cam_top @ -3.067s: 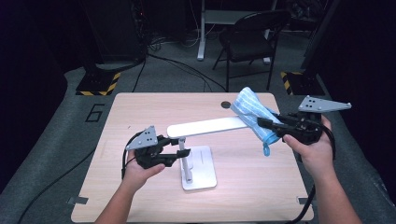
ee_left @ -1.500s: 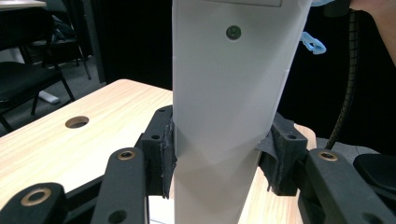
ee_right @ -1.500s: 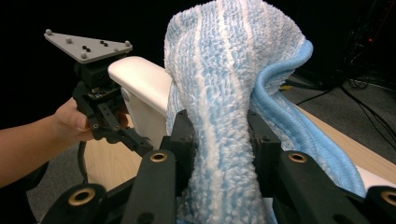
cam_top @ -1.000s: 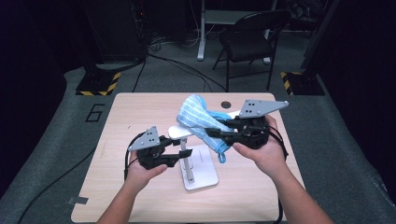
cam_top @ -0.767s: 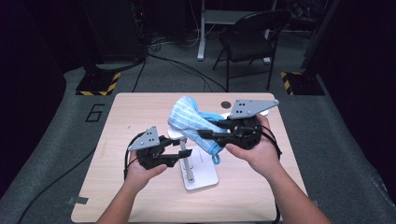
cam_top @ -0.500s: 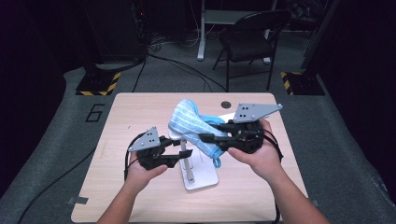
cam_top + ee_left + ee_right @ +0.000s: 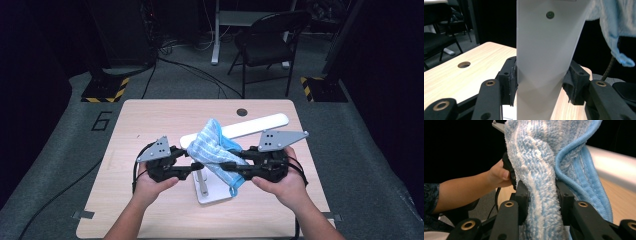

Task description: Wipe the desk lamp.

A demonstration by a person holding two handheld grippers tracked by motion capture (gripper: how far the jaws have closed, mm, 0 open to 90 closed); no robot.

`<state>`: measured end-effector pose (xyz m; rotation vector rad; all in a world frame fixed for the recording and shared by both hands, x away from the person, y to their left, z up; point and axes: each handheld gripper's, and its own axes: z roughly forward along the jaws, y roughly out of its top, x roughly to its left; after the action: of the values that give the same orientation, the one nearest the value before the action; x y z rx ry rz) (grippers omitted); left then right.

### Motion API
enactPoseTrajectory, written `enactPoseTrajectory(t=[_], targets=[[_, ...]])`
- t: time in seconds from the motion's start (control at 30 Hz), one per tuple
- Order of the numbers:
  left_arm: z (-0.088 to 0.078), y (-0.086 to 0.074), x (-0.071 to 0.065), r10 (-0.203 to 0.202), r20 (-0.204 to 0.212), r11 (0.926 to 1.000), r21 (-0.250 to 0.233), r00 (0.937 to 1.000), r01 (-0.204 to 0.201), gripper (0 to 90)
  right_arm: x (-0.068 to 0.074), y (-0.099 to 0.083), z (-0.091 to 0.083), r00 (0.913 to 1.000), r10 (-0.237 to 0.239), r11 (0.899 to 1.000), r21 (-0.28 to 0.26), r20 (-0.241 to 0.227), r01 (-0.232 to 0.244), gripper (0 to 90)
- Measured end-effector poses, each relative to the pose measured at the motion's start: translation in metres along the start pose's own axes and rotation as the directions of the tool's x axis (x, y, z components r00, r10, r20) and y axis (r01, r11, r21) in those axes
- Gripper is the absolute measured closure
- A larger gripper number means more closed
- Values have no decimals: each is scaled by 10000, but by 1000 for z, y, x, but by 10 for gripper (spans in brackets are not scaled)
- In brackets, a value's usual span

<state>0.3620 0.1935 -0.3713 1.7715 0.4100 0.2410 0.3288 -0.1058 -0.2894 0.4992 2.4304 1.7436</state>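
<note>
Table (image 7: 150, 215) of pale wood is taking up the middle of the high view, with a dark chair (image 7: 270, 40) standing on the grey floor beyond its far edge. On the table a white desk lamp (image 7: 260, 123) is standing on its flat base (image 7: 212, 195), its long light bar reaching up and away toward the far right. The person's two hands are meeting over that base, well inside the table's edges.

The blue-and-white striped cloth (image 7: 216, 150) is hanging over the near end of the lamp bar, between the two grippers. The right gripper (image 7: 231, 166) is pinching it, and the right gripper view is making the grip plain: the black jaws are pressing into a bunched fold of the towelling (image 7: 541, 195), with the bound blue hem curling off to one side. That view is also catching the other hand behind the cloth.

The left gripper (image 7: 192, 169) is pointing at the lamp from the other side. From above, its jaws are too small to read. The left gripper view is settling it: the lamp's flat white piece (image 7: 546, 62) is standing between the jaws, both pads (image 7: 512, 82) are touching its edges, and the jaws have just been opening slightly. A corner of the cloth (image 7: 616, 32) is dangling at the upper right there.
</note>
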Motion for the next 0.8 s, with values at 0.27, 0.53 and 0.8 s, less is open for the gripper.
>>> enactPoseTrajectory(t=[0.27,0.53,0.8], targets=[[-1,-5,1,-131,42,9997,188,9999,130,459,2,-18,0,9999,94,9998,178,-88,-92,691],[-1,-11,2,-145,234,9993,359,9996,136,440,3,-33,0,9995,290,9996,20,-158,-289,690],[-1,-19,2,-323,292,9994,154,9991,318,440,2,-50,4,9991,415,9989,206,121,-417,689]])
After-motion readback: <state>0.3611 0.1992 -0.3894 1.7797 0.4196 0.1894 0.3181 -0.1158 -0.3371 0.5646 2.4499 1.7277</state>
